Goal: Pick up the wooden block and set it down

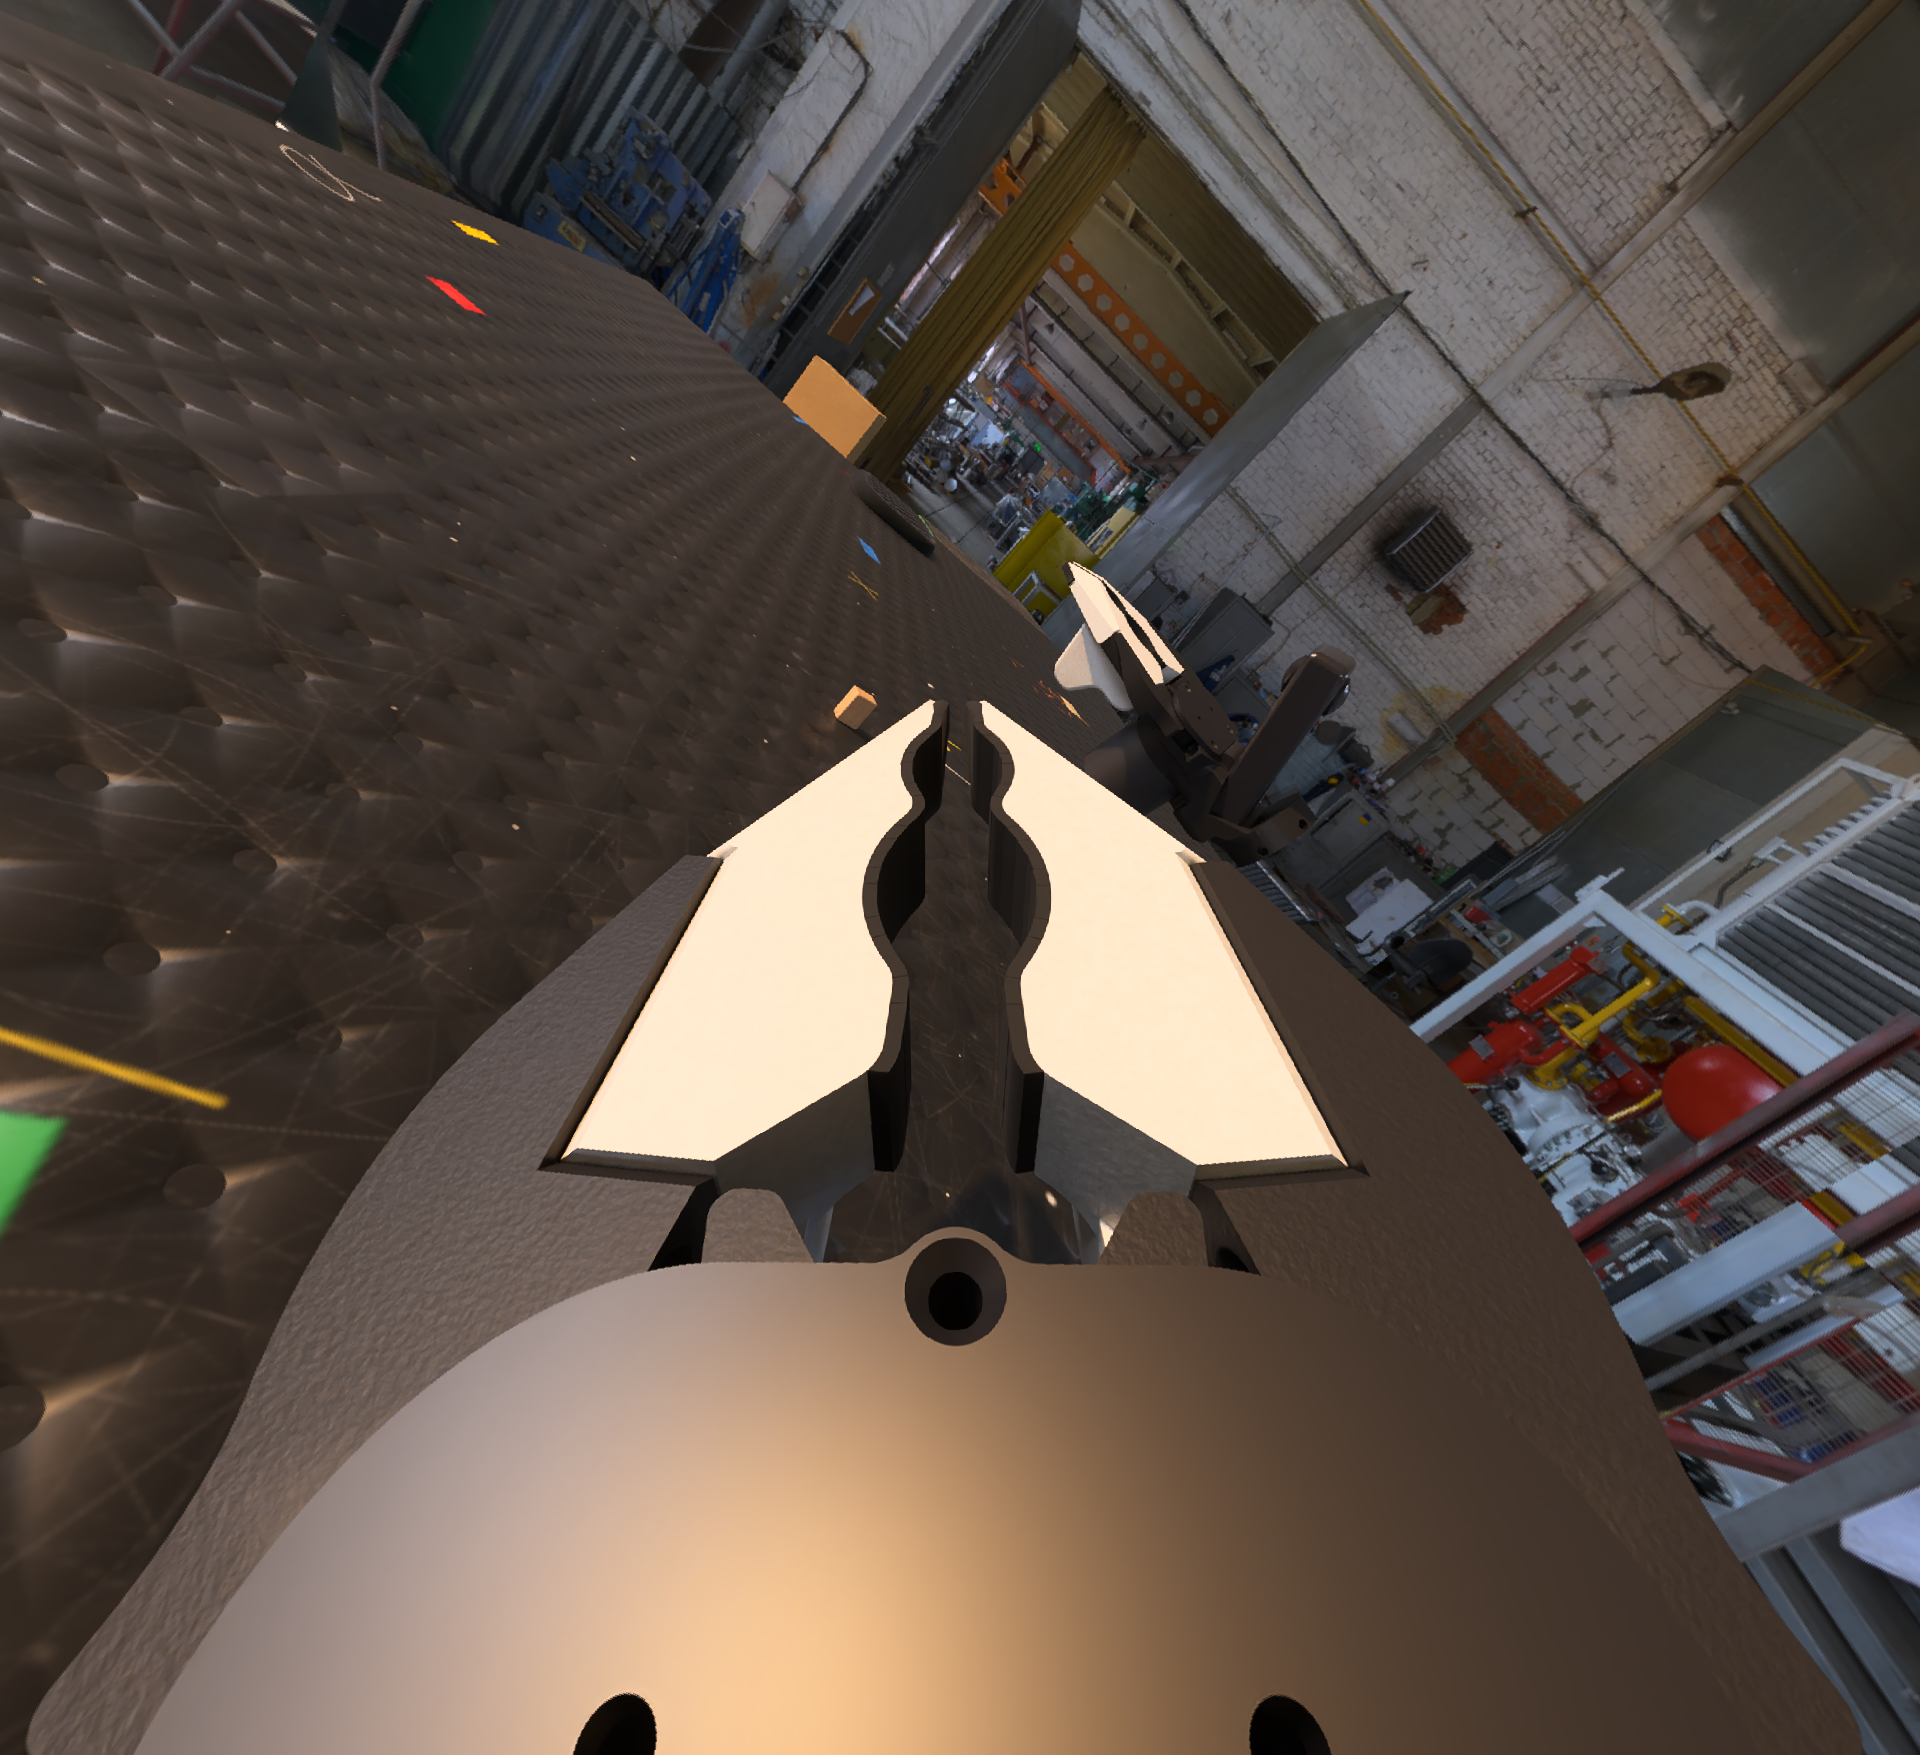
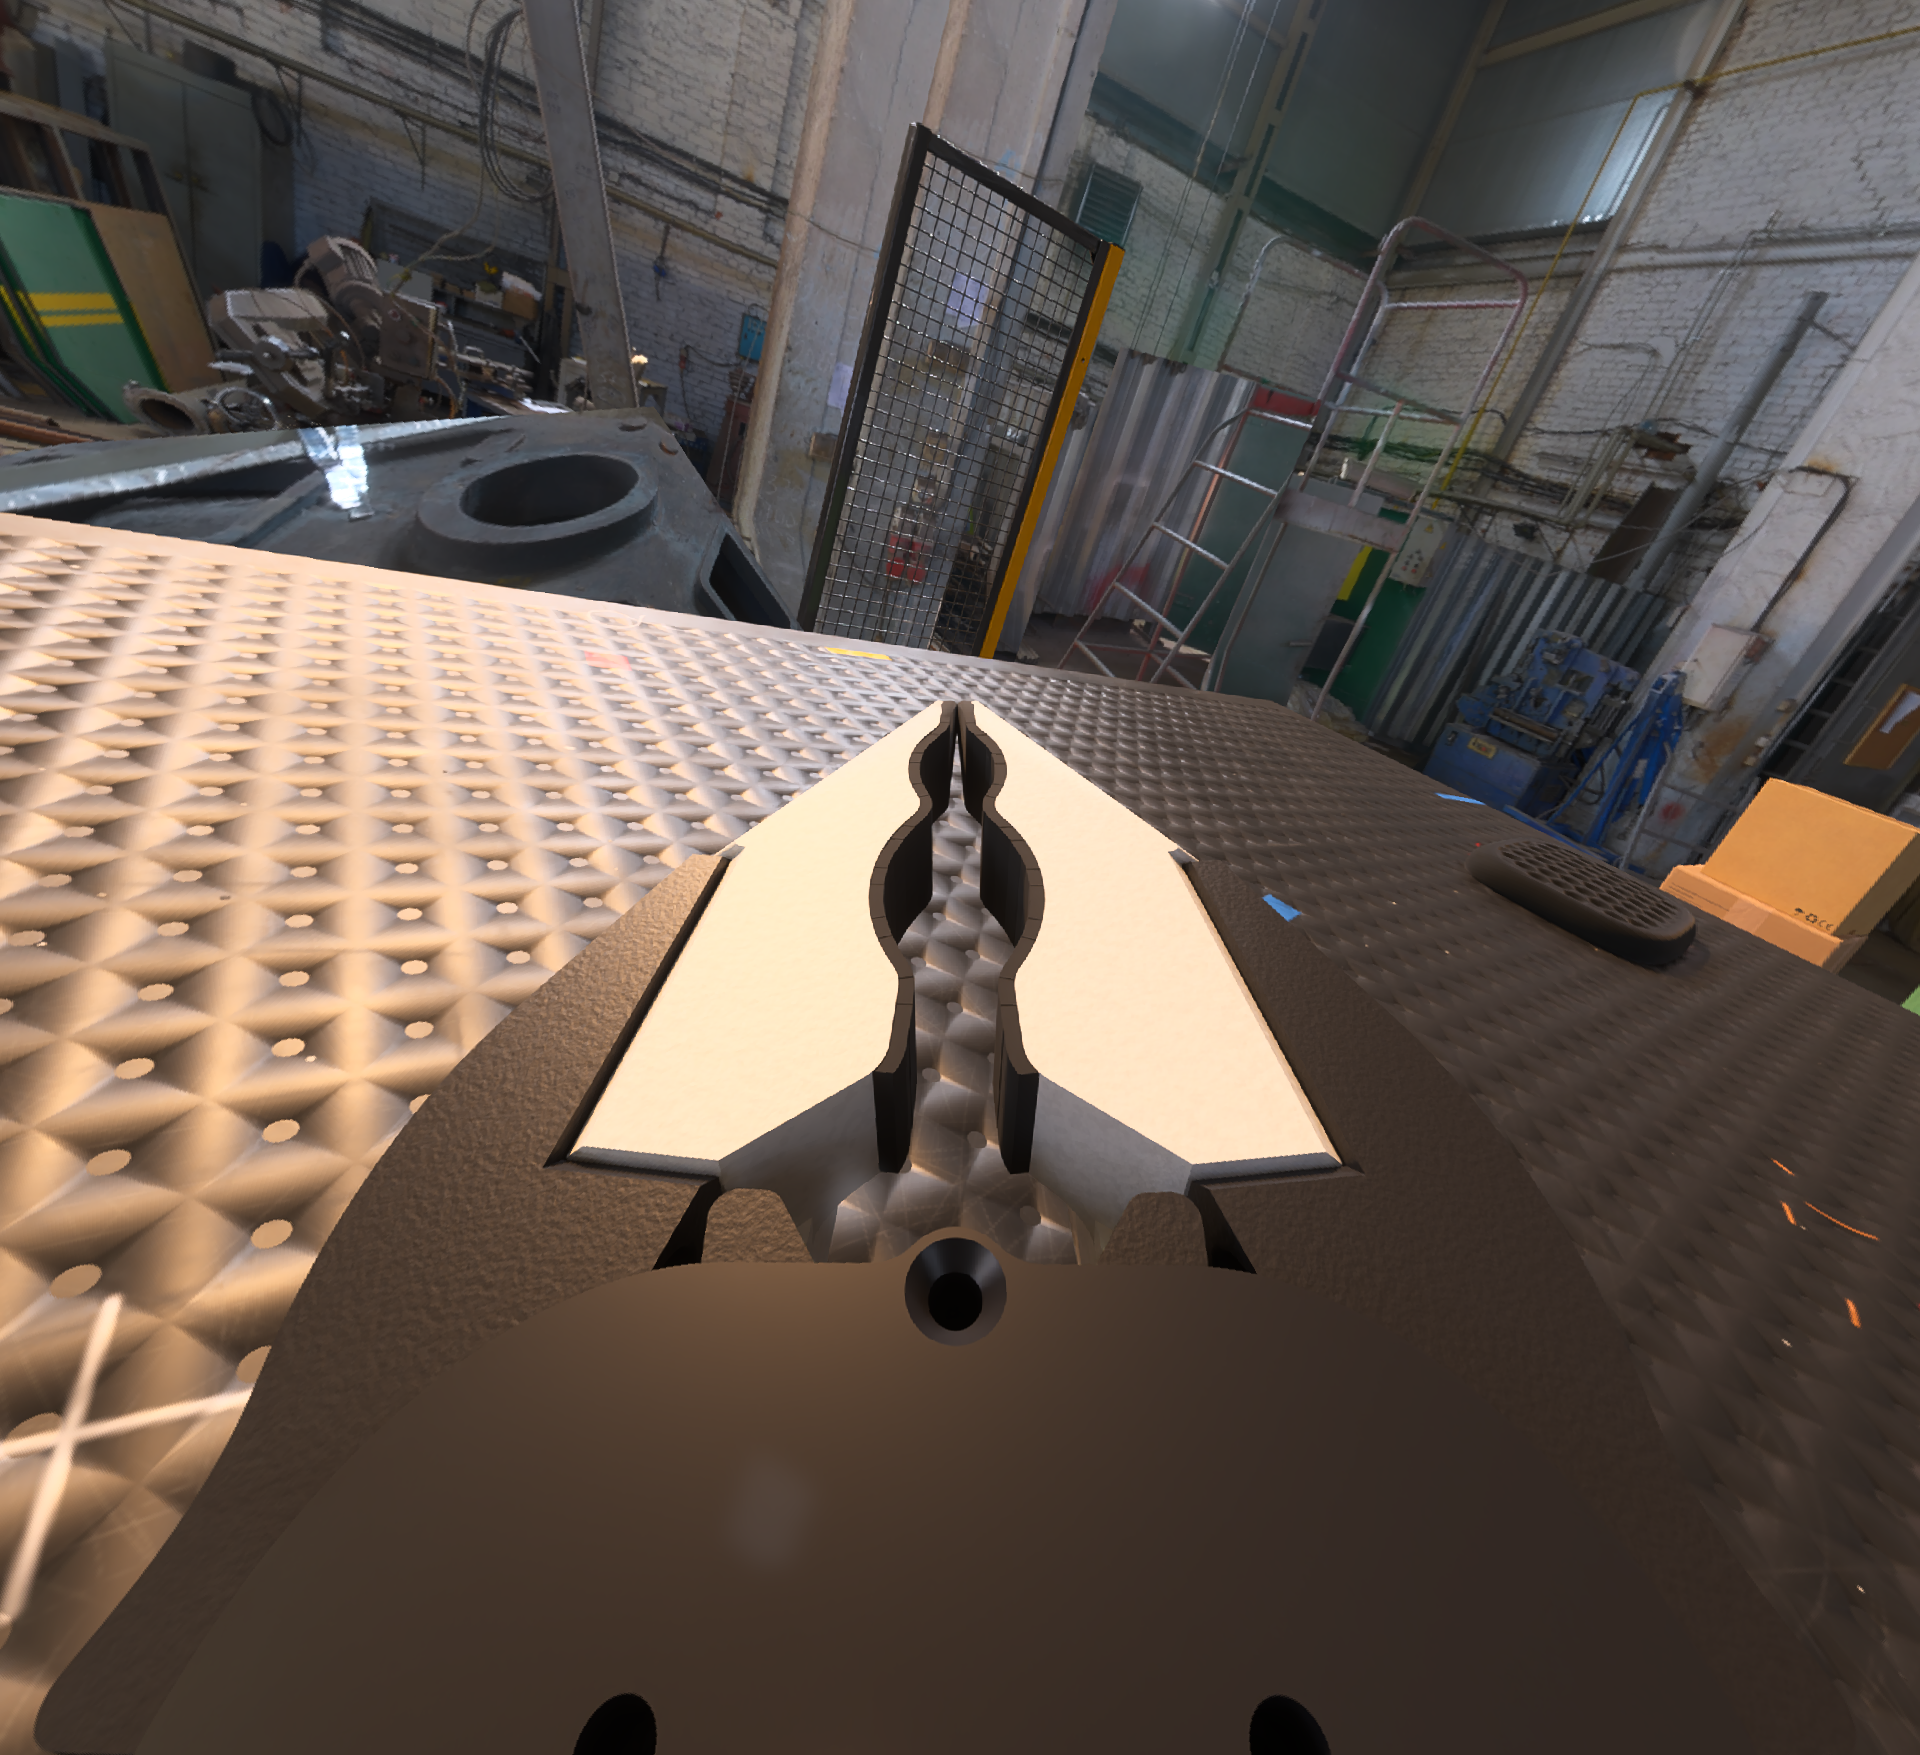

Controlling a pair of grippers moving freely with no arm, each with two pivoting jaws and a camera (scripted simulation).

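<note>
Left wrist view: the approach; the left gripper (image 1: 957, 706), clenched and empty, must open toward the wooden block (image 1: 854, 706) on the counter (image 1: 416, 562). The right gripper (image 2: 956, 708) is clenched and idle.

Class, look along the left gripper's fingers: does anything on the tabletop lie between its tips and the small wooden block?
Nothing visible does. The small tan wooden block sits on the dark dimpled metal table, just left of the left gripper's nearly closed tips, with only bare tabletop between.

The wooden block (image 1: 855, 706) lies on the table (image 1: 364, 562), just left of the left claw (image 1: 958, 708).
</note>
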